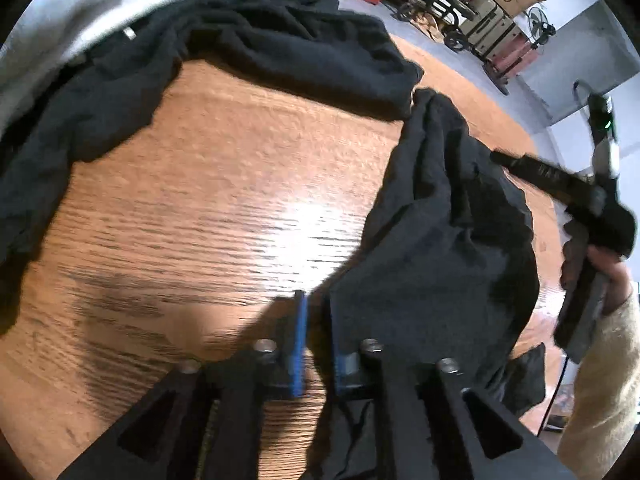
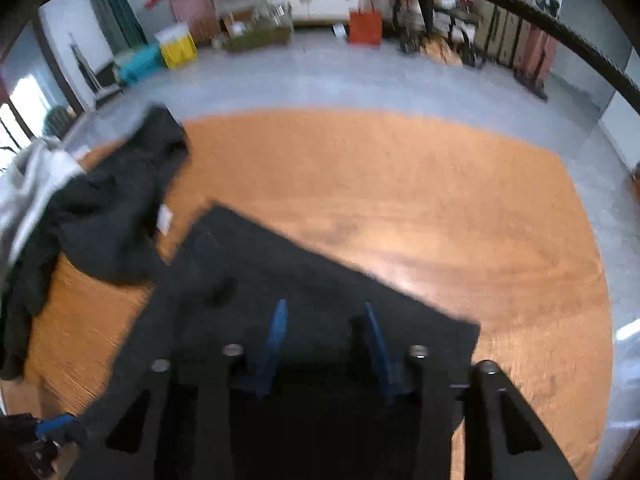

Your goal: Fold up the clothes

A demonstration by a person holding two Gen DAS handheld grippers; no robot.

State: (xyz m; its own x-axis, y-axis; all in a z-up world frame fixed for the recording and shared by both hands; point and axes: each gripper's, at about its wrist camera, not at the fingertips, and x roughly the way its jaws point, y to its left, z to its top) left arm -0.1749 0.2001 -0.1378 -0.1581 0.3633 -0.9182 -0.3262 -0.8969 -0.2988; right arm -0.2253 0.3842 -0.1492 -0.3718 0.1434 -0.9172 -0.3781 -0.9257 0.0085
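Observation:
A dark garment (image 1: 440,240) hangs bunched over the wooden table (image 1: 220,180). My left gripper (image 1: 316,300) has its blue pads close together on the garment's lower edge, and the cloth drapes over its right finger. My right gripper (image 1: 496,156), held by a hand (image 1: 612,280), touches the cloth's far side. In the right wrist view the same garment (image 2: 300,280) is stretched flat under my right gripper (image 2: 325,306), whose fingers are spread wide with nothing pinched. My left gripper (image 2: 56,426) holds the cloth's corner at the lower left.
A second dark garment (image 1: 280,40) lies crumpled along the table's far left, also seen in the right wrist view (image 2: 108,220). A white garment (image 1: 80,8) sits behind it. Bare table (image 2: 400,184) spreads to the right. Boxes and an orange bag (image 2: 365,26) stand on the floor beyond.

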